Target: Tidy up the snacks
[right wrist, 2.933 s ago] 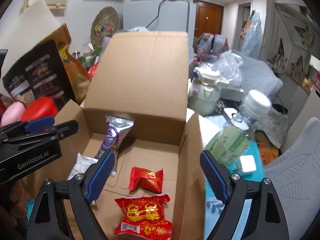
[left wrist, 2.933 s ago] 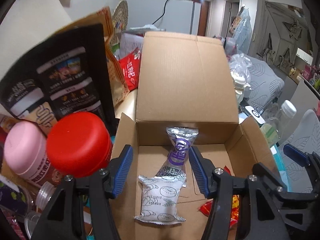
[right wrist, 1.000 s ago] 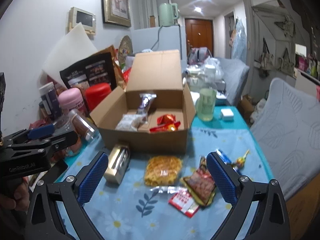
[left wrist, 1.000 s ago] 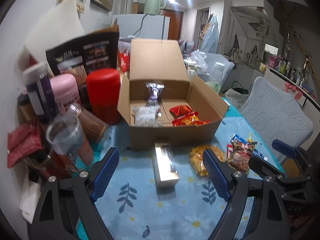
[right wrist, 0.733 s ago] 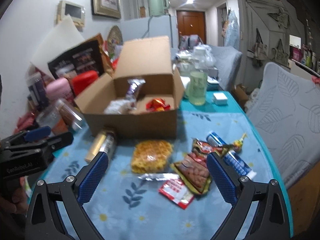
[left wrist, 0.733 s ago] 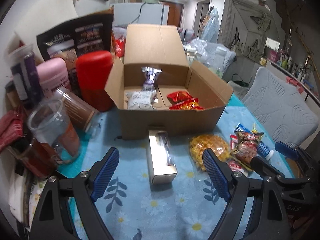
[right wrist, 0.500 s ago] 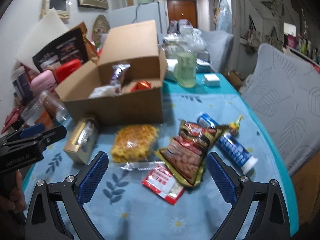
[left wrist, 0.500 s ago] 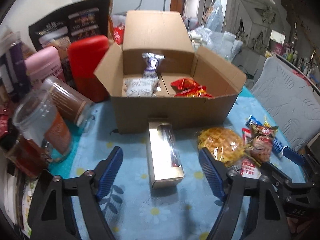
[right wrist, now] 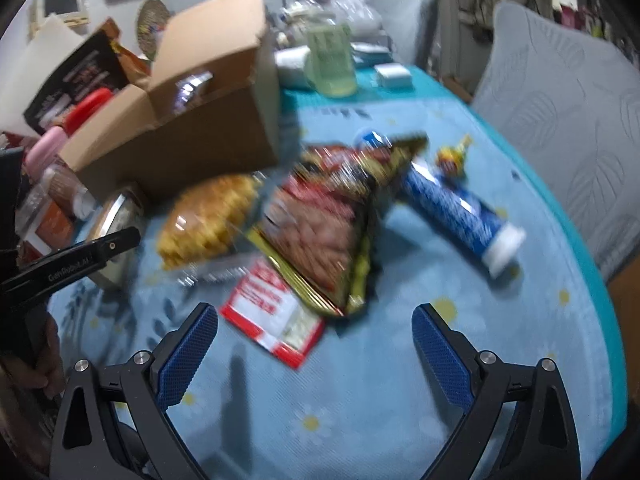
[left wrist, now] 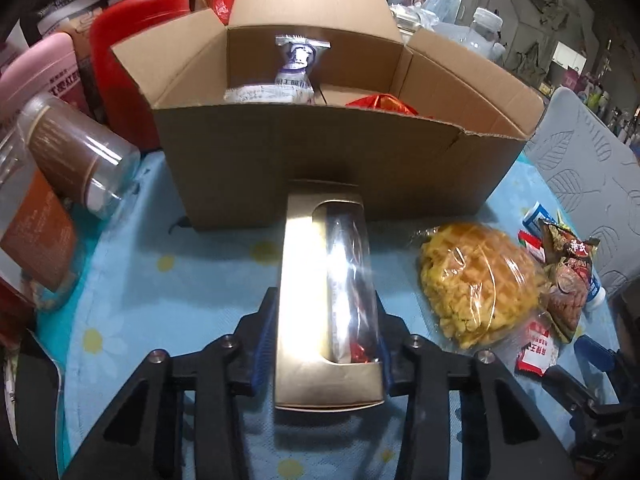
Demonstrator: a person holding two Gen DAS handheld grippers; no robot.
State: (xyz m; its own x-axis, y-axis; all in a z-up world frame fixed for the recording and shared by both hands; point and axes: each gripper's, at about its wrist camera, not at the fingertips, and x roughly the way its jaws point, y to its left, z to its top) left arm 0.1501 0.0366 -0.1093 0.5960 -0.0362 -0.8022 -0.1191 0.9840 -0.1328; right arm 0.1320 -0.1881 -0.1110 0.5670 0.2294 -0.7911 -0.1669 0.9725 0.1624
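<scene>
My left gripper (left wrist: 326, 336) is shut on a gold box (left wrist: 320, 300) with a clear window, which lies on the blue floral tablecloth in front of the open cardboard box (left wrist: 320, 160). That box holds a purple-and-silver packet (left wrist: 296, 68), a white packet and red packets (left wrist: 380, 103). My right gripper (right wrist: 316, 344) is open and empty above a red-and-white packet (right wrist: 272, 312) and a dark nut bag (right wrist: 320, 220). A yellow waffle pack (left wrist: 476, 280) lies to the right of the gold box; it also shows in the right wrist view (right wrist: 208, 216).
A blue tube (right wrist: 456, 216) and a small candy (right wrist: 452, 158) lie at the right. Jars, a red canister (left wrist: 132, 32) and a pink one (left wrist: 40, 68) crowd the left. A green cup (right wrist: 332, 64) stands behind the box. A grey chair (right wrist: 560, 80) is at the table's right edge.
My left gripper has moved down and forward and shut on the gold box. My right gripper has dropped low over the packets at the right, still open.
</scene>
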